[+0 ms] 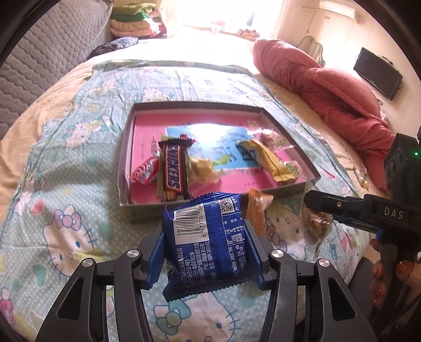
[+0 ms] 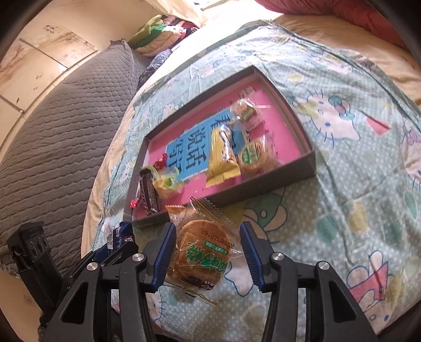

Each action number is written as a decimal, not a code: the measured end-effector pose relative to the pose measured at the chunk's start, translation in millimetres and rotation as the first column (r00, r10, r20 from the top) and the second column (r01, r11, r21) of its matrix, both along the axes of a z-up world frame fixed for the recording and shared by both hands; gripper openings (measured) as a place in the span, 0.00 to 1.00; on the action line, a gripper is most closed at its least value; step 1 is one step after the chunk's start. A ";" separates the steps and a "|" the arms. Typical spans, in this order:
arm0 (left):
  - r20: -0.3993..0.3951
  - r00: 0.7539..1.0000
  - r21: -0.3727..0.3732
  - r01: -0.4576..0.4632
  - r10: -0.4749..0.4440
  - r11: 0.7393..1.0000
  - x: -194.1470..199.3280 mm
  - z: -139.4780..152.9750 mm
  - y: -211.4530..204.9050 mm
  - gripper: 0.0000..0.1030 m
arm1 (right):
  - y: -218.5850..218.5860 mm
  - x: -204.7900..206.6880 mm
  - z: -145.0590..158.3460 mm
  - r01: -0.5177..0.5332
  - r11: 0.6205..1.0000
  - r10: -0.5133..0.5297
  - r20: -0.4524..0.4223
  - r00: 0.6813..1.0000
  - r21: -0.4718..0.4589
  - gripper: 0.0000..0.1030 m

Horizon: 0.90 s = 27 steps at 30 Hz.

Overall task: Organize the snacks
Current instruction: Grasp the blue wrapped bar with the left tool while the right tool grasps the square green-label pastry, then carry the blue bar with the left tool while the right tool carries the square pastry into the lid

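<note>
My left gripper [image 1: 205, 234] is shut on a blue snack packet [image 1: 210, 242] and holds it above the bedspread, just in front of the shallow grey box with a pink floor [image 1: 126, 171]. The box holds a Snickers bar [image 1: 173, 171], a red candy [image 1: 144, 171], a yellow packet [image 1: 265, 160] and other wrapped snacks. My right gripper [image 2: 208, 252] is open, with its fingers on either side of a clear-wrapped round cake [image 2: 202, 255] that lies on the bedspread near the box [image 2: 310, 160]. An orange packet [image 1: 256, 210] lies next to the box's front wall.
The box stands on a Hello Kitty bedspread [image 1: 65, 231] on a bed. A red duvet [image 1: 329, 89] lies at the right, a grey quilted headboard [image 2: 52, 126] at the left, folded clothes [image 1: 134, 21] at the back.
</note>
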<state>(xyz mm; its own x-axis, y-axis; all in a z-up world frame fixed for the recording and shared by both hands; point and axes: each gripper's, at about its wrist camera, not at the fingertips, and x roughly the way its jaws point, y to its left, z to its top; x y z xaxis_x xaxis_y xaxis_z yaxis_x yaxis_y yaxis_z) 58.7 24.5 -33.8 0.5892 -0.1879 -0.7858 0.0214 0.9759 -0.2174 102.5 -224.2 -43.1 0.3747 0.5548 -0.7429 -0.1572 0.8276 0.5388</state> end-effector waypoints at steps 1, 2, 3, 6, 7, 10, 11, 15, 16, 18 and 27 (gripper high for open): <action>0.004 1.000 -0.002 -0.002 0.002 1.000 0.7 1.2 0.5 0.53 | 0.0 1.1 3.1 0.001 1.000 -0.001 0.012 1.000 -0.003 0.49; 0.007 1.000 -0.005 -0.001 0.001 1.000 2.4 2.5 1.4 0.53 | -0.5 2.5 6.9 0.001 1.000 -0.001 0.023 1.000 -0.004 0.49; 0.012 1.000 -0.008 -0.003 0.003 1.000 5.2 4.0 1.7 0.53 | -1.5 3.0 8.7 0.002 1.000 -0.002 0.031 1.000 -0.003 0.49; 0.030 1.000 -0.015 -0.006 0.007 1.000 13.2 7.2 1.1 0.53 | -4.0 7.2 16.7 0.011 1.000 -0.011 0.058 0.998 0.001 0.49; 0.035 0.999 -0.016 -0.005 0.006 1.000 16.0 8.0 0.7 0.53 | -2.9 9.3 17.7 0.013 1.000 -0.013 0.064 0.998 0.002 0.49; 0.047 0.999 -0.020 -0.006 0.007 1.000 23.5 9.1 0.1 0.53 | -4.6 16.8 22.5 0.029 1.000 -0.030 0.083 0.996 0.006 0.49; 0.048 0.999 -0.022 -0.005 0.006 1.000 24.7 9.0 -0.4 0.53 | -5.3 19.1 23.3 0.035 0.999 -0.035 0.088 0.996 0.008 0.49; 0.046 0.999 -0.033 -0.007 0.008 0.999 31.6 6.7 0.6 0.53 | -9.6 26.9 27.6 0.054 0.999 -0.054 0.109 0.993 0.008 0.49; 0.047 0.999 -0.032 -0.008 0.009 0.999 32.8 6.4 0.5 0.53 | -10.0 28.6 27.7 0.056 0.998 -0.056 0.111 0.992 0.008 0.49; 0.047 0.999 -0.036 -0.007 0.009 0.999 36.1 5.4 0.0 0.53 | -11.3 32.2 28.8 0.063 0.998 -0.064 0.121 0.991 0.005 0.49; 0.056 0.998 -0.049 0.008 -0.005 0.999 58.1 0.5 -8.1 0.53 | -15.3 49.7 30.0 0.099 0.995 -0.095 0.155 0.983 -0.017 0.49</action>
<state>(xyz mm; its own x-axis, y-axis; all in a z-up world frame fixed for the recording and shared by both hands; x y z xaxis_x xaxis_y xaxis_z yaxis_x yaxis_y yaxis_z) 116.8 16.4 -33.3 0.6306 -0.2293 -0.7415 0.0409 0.9638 -0.2633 152.3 -239.5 -13.1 0.5367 0.4924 -0.6852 -0.1546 0.8557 0.4939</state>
